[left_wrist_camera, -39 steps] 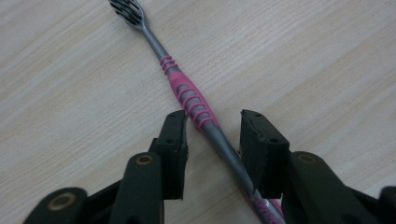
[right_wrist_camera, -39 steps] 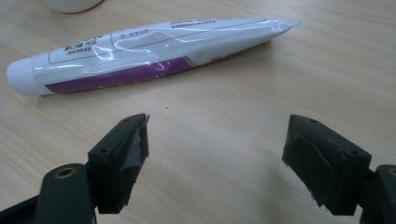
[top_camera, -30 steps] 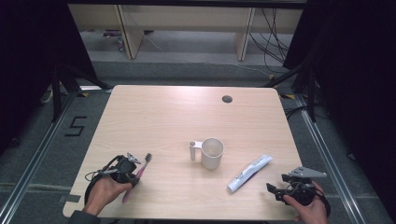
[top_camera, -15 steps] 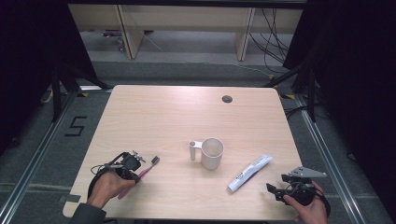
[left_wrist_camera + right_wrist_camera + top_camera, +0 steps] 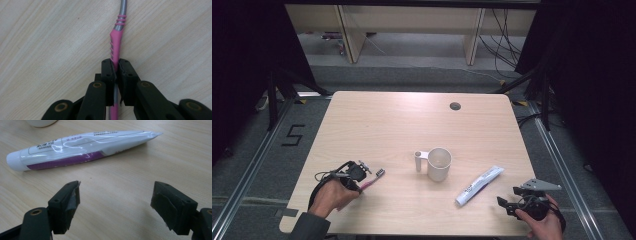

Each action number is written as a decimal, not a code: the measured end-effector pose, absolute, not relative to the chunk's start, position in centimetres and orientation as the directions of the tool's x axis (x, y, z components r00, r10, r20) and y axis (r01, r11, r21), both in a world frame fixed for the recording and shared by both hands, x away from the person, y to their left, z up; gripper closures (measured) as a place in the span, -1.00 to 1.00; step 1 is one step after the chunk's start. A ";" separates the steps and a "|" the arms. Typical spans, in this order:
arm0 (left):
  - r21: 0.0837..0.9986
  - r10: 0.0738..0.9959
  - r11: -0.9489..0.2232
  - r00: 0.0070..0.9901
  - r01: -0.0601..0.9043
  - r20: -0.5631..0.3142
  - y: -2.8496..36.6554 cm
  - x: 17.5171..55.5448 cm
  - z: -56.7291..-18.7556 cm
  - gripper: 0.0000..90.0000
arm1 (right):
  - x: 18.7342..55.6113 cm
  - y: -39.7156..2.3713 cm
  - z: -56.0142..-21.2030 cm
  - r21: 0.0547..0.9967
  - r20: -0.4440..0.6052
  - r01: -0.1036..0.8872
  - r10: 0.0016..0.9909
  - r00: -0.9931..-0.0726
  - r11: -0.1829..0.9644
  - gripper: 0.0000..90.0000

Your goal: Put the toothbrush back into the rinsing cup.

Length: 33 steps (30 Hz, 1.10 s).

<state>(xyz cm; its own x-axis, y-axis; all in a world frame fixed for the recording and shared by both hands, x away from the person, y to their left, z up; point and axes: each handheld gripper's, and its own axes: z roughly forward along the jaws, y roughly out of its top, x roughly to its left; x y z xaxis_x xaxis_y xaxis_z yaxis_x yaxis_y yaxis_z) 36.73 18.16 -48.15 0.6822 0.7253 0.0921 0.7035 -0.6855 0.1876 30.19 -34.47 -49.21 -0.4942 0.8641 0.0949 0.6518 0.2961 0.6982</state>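
Left gripper view has the left gripper (image 5: 115, 71) just squeezing its jaws tight onto the pink-and-grey plastic toothbrush (image 5: 115, 48) lying near-left on the pale wooden table (image 5: 387, 125), right gripper (image 5: 115, 205) gaping wide.

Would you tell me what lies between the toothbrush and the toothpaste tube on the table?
The white mug stands between the toothbrush and toothpaste tube, per the high view.
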 end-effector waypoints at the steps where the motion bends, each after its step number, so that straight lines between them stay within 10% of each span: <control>1: 0.191 0.728 -0.683 0.680 0.705 0.089 18.1 36.7 -48.2 0.84 | 30.2 -34.5 -49.2 0.698 0.097 0.651 0.862 -0.497 0.297 -0.48; 19: 0.141 0.681 -0.731 0.723 0.667 0.115 17.7 37.2 -48.1 0.86 | 30.1 -34.4 -49.2 0.692 0.102 0.662 0.869 -0.485 0.289 -0.48; 33: 0.334 0.700 -0.693 0.707 0.639 0.100 18.8 36.7 -45.8 0.86 | 30.1 -34.3 -49.2 0.693 0.118 0.669 0.874 -0.471 0.267 -0.48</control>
